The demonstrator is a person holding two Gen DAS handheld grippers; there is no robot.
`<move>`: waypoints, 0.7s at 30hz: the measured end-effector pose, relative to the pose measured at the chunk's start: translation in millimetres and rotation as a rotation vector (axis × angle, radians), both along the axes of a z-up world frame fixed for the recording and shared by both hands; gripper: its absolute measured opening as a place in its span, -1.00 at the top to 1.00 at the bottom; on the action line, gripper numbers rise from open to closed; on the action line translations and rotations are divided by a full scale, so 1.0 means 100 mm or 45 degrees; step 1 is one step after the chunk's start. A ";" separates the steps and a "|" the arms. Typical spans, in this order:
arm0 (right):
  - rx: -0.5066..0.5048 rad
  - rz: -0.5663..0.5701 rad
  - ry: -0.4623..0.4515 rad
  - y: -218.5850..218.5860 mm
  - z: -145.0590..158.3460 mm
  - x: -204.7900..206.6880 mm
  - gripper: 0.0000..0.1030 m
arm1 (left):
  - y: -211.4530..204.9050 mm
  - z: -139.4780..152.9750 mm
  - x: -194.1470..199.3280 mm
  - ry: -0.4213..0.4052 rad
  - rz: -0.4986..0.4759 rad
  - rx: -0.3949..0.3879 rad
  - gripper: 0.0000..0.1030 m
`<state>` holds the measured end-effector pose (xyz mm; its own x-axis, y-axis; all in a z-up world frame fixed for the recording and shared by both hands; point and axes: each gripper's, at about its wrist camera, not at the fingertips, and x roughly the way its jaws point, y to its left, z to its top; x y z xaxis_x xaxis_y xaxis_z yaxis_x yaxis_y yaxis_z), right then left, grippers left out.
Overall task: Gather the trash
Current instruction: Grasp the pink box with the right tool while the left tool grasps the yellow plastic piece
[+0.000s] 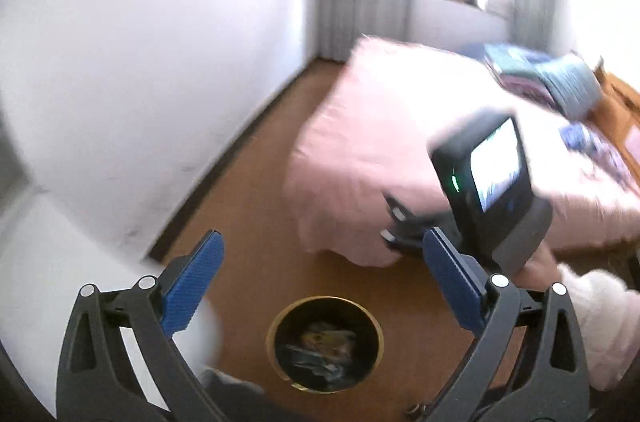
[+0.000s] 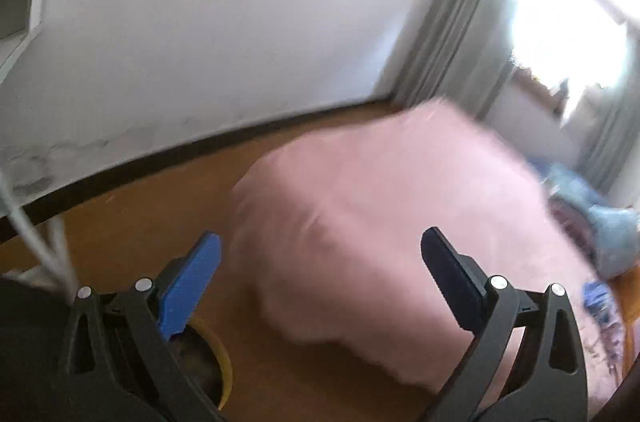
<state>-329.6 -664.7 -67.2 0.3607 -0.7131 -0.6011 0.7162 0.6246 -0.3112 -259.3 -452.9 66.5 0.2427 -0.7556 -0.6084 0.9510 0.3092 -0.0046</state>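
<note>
A: Reading the left wrist view from left to right, what appears first?

B: A white wall [image 1: 140,62] fills the left side, meeting a brown wooden floor [image 1: 248,182] along a dark skirting. The left gripper [image 1: 320,262] stands in the foreground with its jaws spread wide and nothing between them; its blue pads [image 1: 192,286] are clear of everything.

A: Where is the task's thing?

B: The trash bin [image 1: 325,344], round, dark inside with a gold rim, stands on the floor below and between the open jaws. Crumpled trash [image 1: 324,346] lies inside it. The view is blurred, so the separate pieces cannot be told apart.

A: And further right?

B: A bed with a pink cover [image 1: 380,126] reaches from the middle to the right edge, with folded clothes [image 1: 560,82] at its far end. In front of it hangs the right gripper [image 1: 394,226], its body carrying a lit screen [image 1: 496,166], held by a hand [image 1: 536,266] in a pale fluffy sleeve [image 1: 600,326].

A: What does the right wrist view add?

B: The bin's rim [image 2: 226,362] shows at lower left, behind the left finger. The right gripper [image 2: 320,262] is likewise opened wide and empty, with the pink bed [image 2: 380,222] beyond it. Grey curtains [image 2: 452,34] and a bright window [image 2: 560,22] close the right side.
</note>
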 end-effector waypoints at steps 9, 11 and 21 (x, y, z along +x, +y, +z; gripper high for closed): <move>0.078 0.157 -0.128 0.45 0.47 0.34 -0.89 | 2.43 0.21 1.60 -0.245 0.964 0.229 -0.87; 0.087 0.227 -0.154 0.65 0.59 0.54 -0.89 | 2.96 0.14 1.87 -0.209 1.127 0.277 -0.87; 0.417 0.846 -0.265 2.17 1.07 2.28 -0.89 | 3.78 -0.05 2.63 0.004 1.141 0.263 -0.60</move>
